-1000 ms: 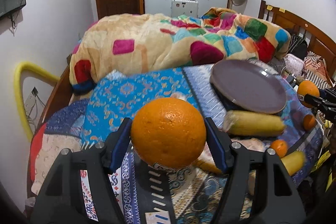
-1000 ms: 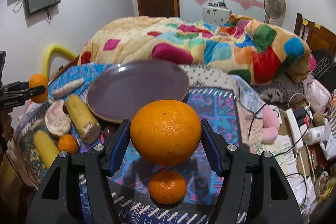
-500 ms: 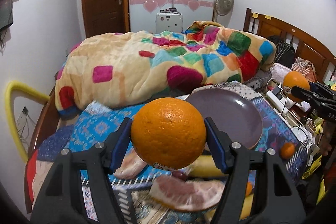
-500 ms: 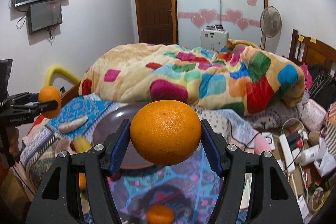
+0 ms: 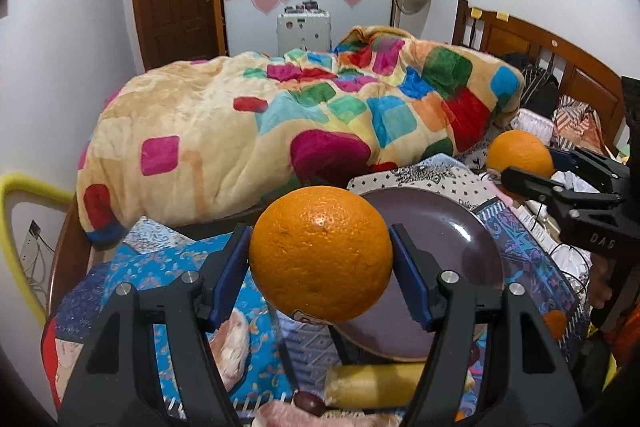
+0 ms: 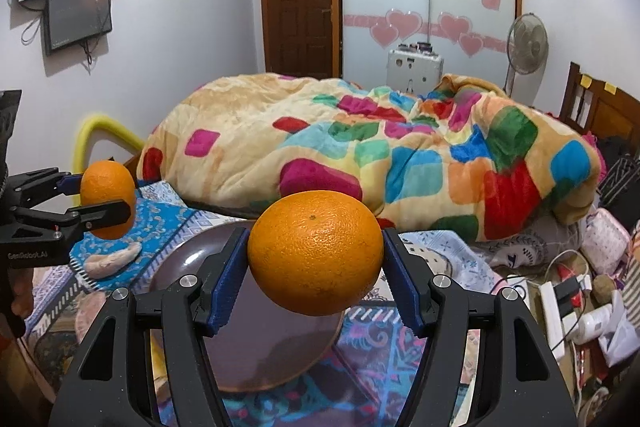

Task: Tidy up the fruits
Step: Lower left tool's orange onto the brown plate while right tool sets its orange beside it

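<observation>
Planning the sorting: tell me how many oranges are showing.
3: one in the left gripper, one in the right gripper, one small one on the table's right edge. More may be hidden.

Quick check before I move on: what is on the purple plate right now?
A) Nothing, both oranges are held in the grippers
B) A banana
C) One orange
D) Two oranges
A: the purple plate shows a bare surface, while the left gripper and right gripper each clamp an orange above it.
</observation>
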A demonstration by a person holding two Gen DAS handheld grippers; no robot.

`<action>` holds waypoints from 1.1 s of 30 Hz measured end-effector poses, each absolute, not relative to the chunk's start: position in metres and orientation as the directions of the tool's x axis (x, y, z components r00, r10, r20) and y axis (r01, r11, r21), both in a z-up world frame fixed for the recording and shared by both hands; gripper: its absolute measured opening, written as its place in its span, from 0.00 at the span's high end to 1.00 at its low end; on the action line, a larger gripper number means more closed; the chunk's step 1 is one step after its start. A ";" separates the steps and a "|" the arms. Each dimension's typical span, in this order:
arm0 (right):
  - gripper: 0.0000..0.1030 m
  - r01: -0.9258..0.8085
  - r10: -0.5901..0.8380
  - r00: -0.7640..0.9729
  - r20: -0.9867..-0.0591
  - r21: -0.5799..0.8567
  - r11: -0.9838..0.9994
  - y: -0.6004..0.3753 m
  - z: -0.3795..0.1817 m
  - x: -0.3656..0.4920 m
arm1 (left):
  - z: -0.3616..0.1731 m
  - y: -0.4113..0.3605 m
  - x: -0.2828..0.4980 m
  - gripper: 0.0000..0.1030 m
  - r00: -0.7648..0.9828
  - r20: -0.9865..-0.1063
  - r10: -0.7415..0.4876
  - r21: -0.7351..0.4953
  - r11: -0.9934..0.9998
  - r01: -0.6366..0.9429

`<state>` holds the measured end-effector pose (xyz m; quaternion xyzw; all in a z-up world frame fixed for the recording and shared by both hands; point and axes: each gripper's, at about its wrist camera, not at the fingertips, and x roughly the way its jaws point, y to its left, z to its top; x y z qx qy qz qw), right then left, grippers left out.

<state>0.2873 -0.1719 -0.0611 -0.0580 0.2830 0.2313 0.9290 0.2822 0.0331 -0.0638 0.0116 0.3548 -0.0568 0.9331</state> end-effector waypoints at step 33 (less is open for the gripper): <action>0.38 -0.564 0.355 0.529 -0.771 -0.007 0.825 -0.132 -0.117 0.345 | -0.123 0.006 0.351 0.33 0.567 -0.818 -0.097 0.011 0.983 0.184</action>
